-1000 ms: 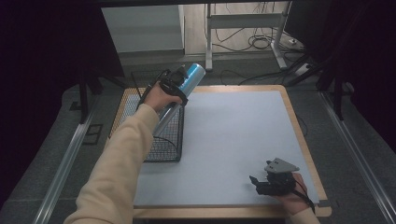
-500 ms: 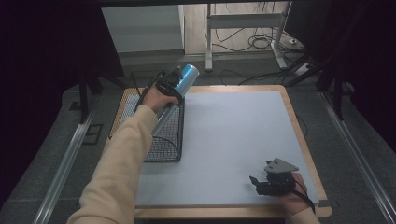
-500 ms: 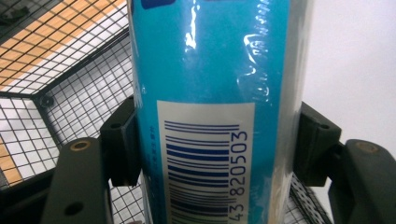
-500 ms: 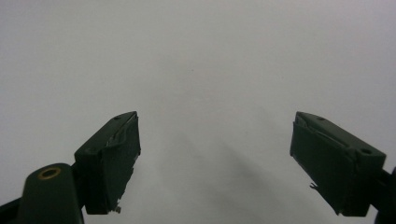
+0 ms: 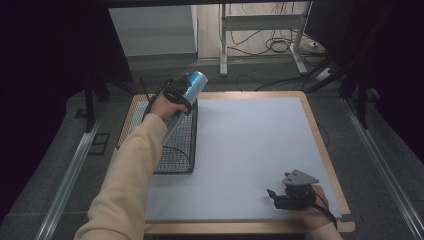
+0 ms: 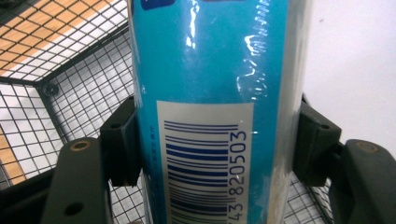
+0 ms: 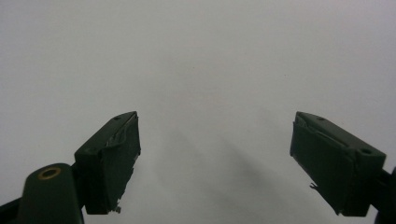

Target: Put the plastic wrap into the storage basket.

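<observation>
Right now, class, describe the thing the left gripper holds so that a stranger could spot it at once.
Find the black wire basket at the white table's left edge. Above it the left gripper clamps a tilted blue can: shiny, with a white barcode label, the scene's one brightly coloured thing.

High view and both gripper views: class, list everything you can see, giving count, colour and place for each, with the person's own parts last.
Can: one, blue with a white barcode label, held tilted over the basket's far end.
Wire basket: one, black mesh, on the table's left part.
Mat: one, pale grey, covering the table top.
Table: one, wooden edge, centre of the high view.
Cables: several, dark, on the floor beyond the table.
Left gripper: one, black, fingers shut on the can.
Right gripper: one, black, open, at the table's near right.
Sleeve: one, beige, left forearm.
</observation>
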Demonstrator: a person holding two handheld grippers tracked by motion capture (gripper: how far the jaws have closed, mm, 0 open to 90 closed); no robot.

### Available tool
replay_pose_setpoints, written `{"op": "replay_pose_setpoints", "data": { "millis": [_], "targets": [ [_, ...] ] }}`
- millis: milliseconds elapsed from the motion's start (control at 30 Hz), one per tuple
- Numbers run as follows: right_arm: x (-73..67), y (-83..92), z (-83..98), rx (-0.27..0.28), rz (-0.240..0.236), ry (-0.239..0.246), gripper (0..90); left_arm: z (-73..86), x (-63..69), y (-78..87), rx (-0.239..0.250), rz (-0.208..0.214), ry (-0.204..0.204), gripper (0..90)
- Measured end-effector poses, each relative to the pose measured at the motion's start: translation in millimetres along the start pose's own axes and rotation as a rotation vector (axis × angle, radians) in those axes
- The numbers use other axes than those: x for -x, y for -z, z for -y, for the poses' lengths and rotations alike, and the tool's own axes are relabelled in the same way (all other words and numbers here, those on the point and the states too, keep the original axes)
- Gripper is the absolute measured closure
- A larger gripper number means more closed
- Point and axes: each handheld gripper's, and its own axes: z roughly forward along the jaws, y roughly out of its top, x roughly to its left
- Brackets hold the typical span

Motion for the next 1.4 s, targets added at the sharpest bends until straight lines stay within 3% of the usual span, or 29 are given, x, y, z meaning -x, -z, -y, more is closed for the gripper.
{"op": "replay_pose_setpoints", "data": {
  "millis": [133,433,533,733,800,867,967,1133,1333,1400],
  "targets": [
    [0.1,0.3,0.1,0.0,0.0,-0.001,16.2,-0.4,0.4,-6.1,-0.015,-0.027,-0.015,31.7],
    [-0.3,0.5,0.0,-0.001,0.0,0.005,16.3,0.7,-1.5,-21.8,-0.055,-0.051,-0.004,31.7],
    [-0.2,0.5,0.1,-0.001,-0.002,0.007,16.3,0.9,-3.4,-23.0,-0.046,-0.053,0.008,31.7],
    [-1.5,0.2,-0.1,-0.002,-0.003,0.008,16.3,0.9,-1.4,-23.3,-0.038,-0.069,-0.006,31.3],
    [-1.9,0.3,-0.1,-0.002,-0.003,0.011,16.4,1.7,-0.8,-21.5,-0.014,-0.078,-0.013,30.4],
    [-1.8,0.8,-0.2,-0.003,-0.002,0.014,16.3,2.1,-1.5,-16.2,0.022,-0.066,0.007,29.2],
    [-1.8,1.1,-0.4,-0.001,-0.003,0.011,16.3,3.3,-0.1,-9.0,0.032,-0.073,0.009,22.4],
    [-1.7,1.7,-0.4,-0.002,-0.005,0.015,16.3,10.9,5.5,6.2,0.086,-0.028,0.042,15.8],
    [-1.9,3.4,-0.2,0.001,0.001,0.016,16.3,24.7,18.5,30.7,0.171,-0.033,0.024,14.7],
    [-3.0,4.3,-0.1,0.002,0.004,0.012,16.3,29.8,23.1,39.1,0.194,-0.007,0.01,14.5]
  ]
}}
